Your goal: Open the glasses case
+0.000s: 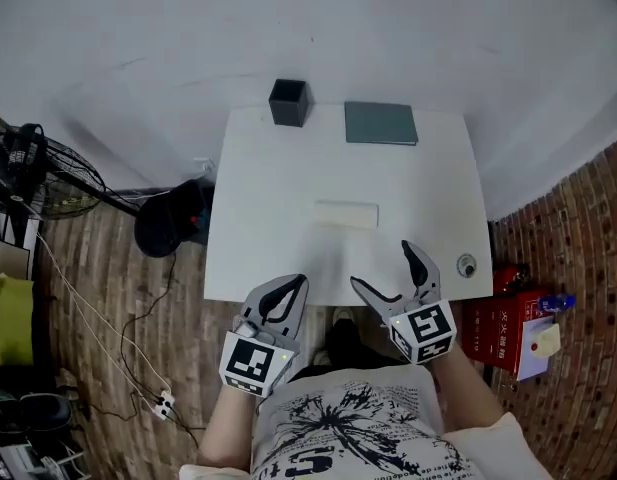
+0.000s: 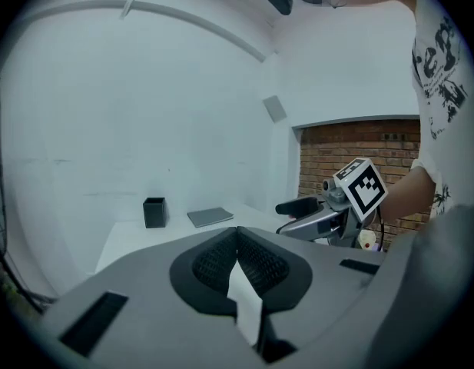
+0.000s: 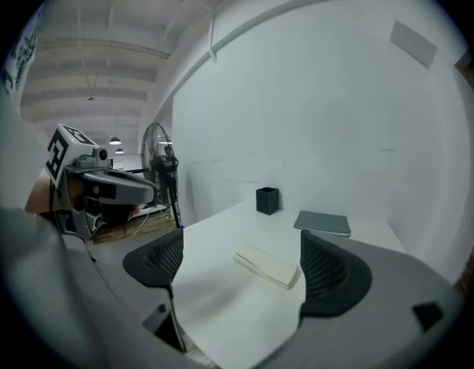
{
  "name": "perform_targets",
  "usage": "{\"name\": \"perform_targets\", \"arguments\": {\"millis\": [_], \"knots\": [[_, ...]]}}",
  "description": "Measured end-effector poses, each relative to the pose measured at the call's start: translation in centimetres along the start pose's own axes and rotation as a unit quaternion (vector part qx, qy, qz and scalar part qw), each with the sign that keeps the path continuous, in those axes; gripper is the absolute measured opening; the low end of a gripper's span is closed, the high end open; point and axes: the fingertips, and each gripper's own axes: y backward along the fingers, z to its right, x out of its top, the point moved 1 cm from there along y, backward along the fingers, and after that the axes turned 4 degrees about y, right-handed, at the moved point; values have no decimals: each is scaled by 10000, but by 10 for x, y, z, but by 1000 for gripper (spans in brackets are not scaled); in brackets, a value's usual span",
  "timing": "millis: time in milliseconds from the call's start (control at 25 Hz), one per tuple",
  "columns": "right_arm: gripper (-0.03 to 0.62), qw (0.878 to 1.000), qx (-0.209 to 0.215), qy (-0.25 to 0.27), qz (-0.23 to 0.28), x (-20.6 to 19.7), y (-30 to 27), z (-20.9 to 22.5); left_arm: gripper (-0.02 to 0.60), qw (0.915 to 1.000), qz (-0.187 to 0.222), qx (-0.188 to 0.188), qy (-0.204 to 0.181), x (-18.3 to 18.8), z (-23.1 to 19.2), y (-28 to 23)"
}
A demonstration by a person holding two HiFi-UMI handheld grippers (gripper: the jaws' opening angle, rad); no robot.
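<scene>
Contact with the glasses case is not yet made: the pale, flat case is seen lying closed at the middle of the white worktop, apart from both tools. The left hand-held gripper is held at the worktop's 6 o'clock edge, its jaws pressed together with nothing between them. The right hand-held gripper is held just beside it, toward 5 o'clock, jaws spread wide and empty, and the case is framed between them in its own view. A black pen holder stands at 11 o'clock and a grey notebook lies at 1 o'clock, both well apart from the case. The case is judged light and smooth, so it may be pushed across the worktop rather than opened if only one gripper is applied. The lid seam may also be missed, since case and worktop are alike in tone.
</scene>
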Motion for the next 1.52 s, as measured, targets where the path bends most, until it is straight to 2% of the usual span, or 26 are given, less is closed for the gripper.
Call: {"name": "perform_targets", "arguments": {"millis": [280, 600, 880, 1080, 1320, 1520], "knots": [[477, 9967, 240, -157, -753, -41, -63, 53, 14, 9977, -582, 110, 338, -38, -38, -79], [469, 9817, 511, 254, -1816, -103, -119, 87, 14, 9889, -1369, 83, 568, -91, -57, -147], [449, 9564, 1012, 791, -2623, -130, -151, 91, 14, 9797, -1905, -15, 630, -129, -70, -187], [431, 9294, 1250, 1434, -3164, -139, -162, 92, 14, 9707, -2296, 87, 705, -149, -76, -201], [407, 9028, 1381, 2296, -3363, -138, -169, 87, 14, 9653, -2439, 150, 918, -159, -80, -212], [323, 8935, 1355, 2618, -3388, -138, -169, 87, 14, 9627, -2487, 231, 1044, -162, -82, -214]]}}
